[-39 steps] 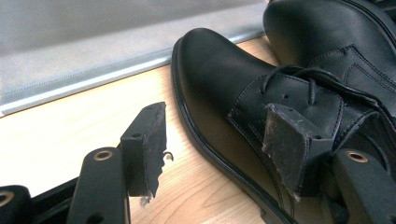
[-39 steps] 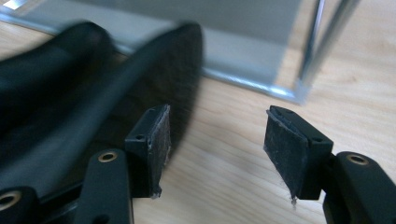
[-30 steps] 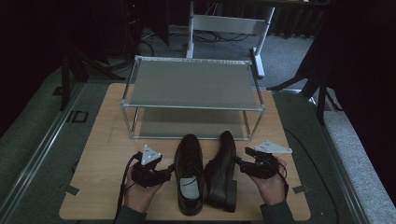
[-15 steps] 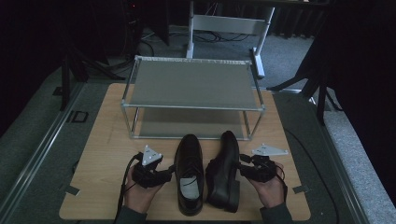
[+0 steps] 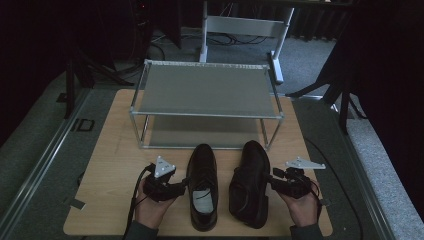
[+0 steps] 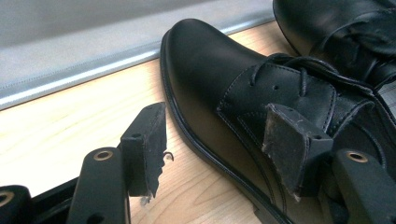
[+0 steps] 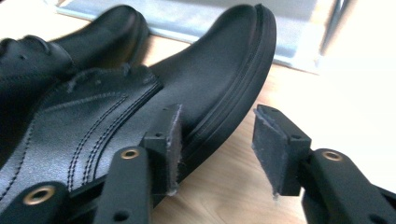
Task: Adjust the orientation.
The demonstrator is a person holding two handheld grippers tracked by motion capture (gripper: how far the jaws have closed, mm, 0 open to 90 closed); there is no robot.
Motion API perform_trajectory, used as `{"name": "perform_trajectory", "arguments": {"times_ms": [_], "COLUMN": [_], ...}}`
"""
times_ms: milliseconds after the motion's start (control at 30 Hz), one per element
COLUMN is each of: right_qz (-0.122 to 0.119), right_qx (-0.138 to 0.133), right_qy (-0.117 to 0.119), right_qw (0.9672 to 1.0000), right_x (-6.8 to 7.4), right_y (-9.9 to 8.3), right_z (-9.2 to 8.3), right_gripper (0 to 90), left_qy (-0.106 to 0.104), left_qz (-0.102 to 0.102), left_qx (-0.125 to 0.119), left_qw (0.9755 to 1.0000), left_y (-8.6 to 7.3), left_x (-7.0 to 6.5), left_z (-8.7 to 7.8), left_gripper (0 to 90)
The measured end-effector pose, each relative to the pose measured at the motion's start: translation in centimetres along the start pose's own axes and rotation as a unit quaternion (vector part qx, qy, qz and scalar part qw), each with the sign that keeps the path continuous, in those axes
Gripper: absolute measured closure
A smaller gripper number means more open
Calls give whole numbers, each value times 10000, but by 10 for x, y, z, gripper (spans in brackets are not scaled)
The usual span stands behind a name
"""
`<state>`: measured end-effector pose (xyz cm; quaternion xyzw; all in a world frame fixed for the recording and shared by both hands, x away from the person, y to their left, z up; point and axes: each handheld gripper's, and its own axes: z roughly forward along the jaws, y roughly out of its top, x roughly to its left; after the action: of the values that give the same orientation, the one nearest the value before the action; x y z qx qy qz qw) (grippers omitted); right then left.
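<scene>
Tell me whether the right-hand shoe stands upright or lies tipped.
Tipped. The right shoe leans toward the left shoe, its sole edge raised beside the right tool.

Two shoes before rack

We find no legible text, brand, number or sign anywhere in these views. The white insole patch inside the left shoe carries faint marks that are too small and dim for us to read. The leather uppers of both shoes show stitching and lace holes, with no lettering we can make out.
</scene>
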<state>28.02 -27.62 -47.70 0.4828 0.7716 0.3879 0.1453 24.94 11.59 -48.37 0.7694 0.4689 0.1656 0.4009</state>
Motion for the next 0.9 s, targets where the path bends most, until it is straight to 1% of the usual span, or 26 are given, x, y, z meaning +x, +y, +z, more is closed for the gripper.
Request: {"name": "perform_trajectory", "arguments": {"times_ms": [67, 167, 300, 333, 467, 533, 567, 600, 633, 733, 800, 833, 900], "right_qz": [41, 182, 394, 404, 439, 469, 531, 613, 628, 468, 348, 356, 339], "right_qx": [39, 64, 114, 100, 182, 159, 90, 15, -53, -133, -187, -248, -349], "right_qy": [-56, 22, 13, 22, -168, -383, -327, -158, -83, -70, -149, -99, 95], "right_qw": [10000, 9998, 9992, 9991, 9987, 9980, 9980, 9980, 9980, 9988, 9991, 9990, 9988], "right_x": [-3, -8, -16, -17, -22, -25, -27, -28, -28, -21, -16, -14, -10], "right_y": [-3, -7, -14, -16, -23, -26, -27, -28, -28, -28, -27, -26, -25], "right_z": [-2, -3, -5, -7, -12, -17, -21, -24, -27, -31, -34, -36, -39], "right_gripper": [553, 552, 534, 535, 529, 522, 497, 495, 486, 474, 455, 444, 426], "left_qy": [-3, -15, -36, -39, -30, -29, -28, -31, -33, -39, -54, -57, -55], "left_qz": [-3, -7, 10, 10, 8, -5, -10, -16, -15, 2, 2, 9, 5], "left_qx": [0, 21, 9, 8, 16, 20, 21, 26, 24, 19, 7, 6, -1], "left_qw": [10000, 10000, 10000, 10000, 10000, 10000, 10000, 10000, 10000, 10000, 10000, 10000, 10000], "left_y": [0, 0, 0, 0, 0, 0, 0, 0, 0, 0, 0, 0, 0], "left_x": [0, 0, -1, -1, -1, 0, 0, 0, 0, -1, -2, -2, -2], "left_z": [0, 1, 1, 1, 1, 1, 1, 2, 2, 2, 2, 1, 1], "left_gripper": [404, 404, 405, 405, 404, 404, 405, 405, 405, 405, 404, 405, 405]}}
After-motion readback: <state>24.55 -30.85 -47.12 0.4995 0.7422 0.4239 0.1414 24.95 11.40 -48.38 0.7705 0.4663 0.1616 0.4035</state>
